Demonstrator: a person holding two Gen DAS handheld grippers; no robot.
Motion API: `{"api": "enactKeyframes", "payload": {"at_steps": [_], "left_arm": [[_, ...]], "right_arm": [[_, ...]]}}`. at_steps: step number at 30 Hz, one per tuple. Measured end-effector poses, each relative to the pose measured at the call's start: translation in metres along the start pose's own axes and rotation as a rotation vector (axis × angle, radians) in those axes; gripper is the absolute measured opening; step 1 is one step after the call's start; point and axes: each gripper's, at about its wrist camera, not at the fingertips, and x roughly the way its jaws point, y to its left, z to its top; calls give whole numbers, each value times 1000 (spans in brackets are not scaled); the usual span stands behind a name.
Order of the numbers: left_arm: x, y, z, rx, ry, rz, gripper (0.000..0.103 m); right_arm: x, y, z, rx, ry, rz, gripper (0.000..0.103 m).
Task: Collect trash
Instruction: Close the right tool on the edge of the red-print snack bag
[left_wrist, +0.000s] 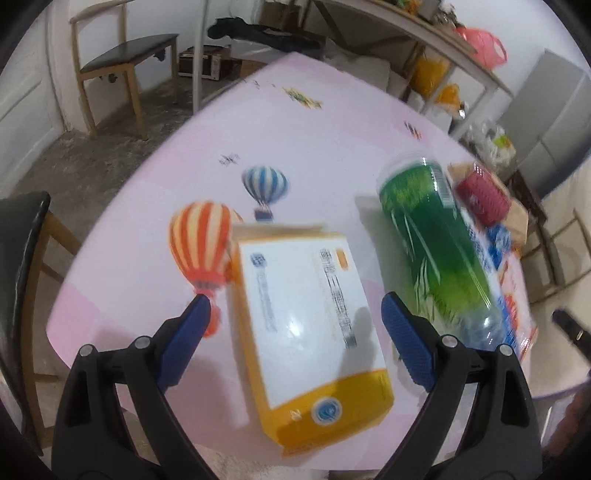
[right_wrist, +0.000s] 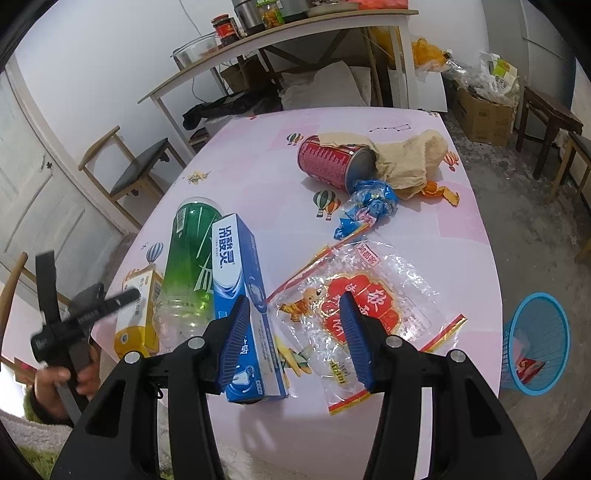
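I am lining my left gripper (left_wrist: 295, 325) up on the yellow and white carton (left_wrist: 314, 332), which is lying flat near the table's (left_wrist: 314, 140) near left corner; its jaws are spread wide, one on each side of the carton and touching nothing, so I judge this to be the approach before a first grasp. The next move calls for me to lower and close across the carton's narrow width without nudging the green bottle (left_wrist: 436, 243) lying just beside it.

My right gripper (right_wrist: 295, 332) is hovering with jaws wide apart too, holding nothing, above the near edge of the table. Its left finger is sitting over the blue toothpaste box (right_wrist: 240, 295), its right finger over the clear snack bag (right_wrist: 369, 306) with the red print.

Further out, toward the far right corner, a red can (right_wrist: 328, 162) is lying on its side with crumpled brown paper (right_wrist: 406, 162) at its mouth and a crushed blue wrapper (right_wrist: 369, 203) just beside it. The blue mesh bin (right_wrist: 535, 343) is standing on the floor off the table's right edge, already holding something red, and I take it as the place for everything I collect.
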Motion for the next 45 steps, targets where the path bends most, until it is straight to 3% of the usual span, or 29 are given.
{"api": "enactKeyframes", "payload": {"at_steps": [7,11,19,26,30,41,45], "left_arm": [[10,-17,-13,123,9,81,89],[11,-20,-14,161,16,60,89],[11,-15,-17,174,26,25,86],[10,-11,-17,165,18,12,83],[11,-9,-16,168,18,9,83],[11,-9,-17,173,14,4,83],[10,-9,-16,179,16,1,83]], "right_arm": [[-1,-16,-1,80,0,11,53],[0,-37,-2,186,16,58,59],[10,-90,-14,446,110,109,60],[49,-119,-39,671,231,247,60],[60,-125,-47,753,237,326,55],[17,-151,-46,777,109,139,54],[23,-161,-55,797,142,102,54]]}}
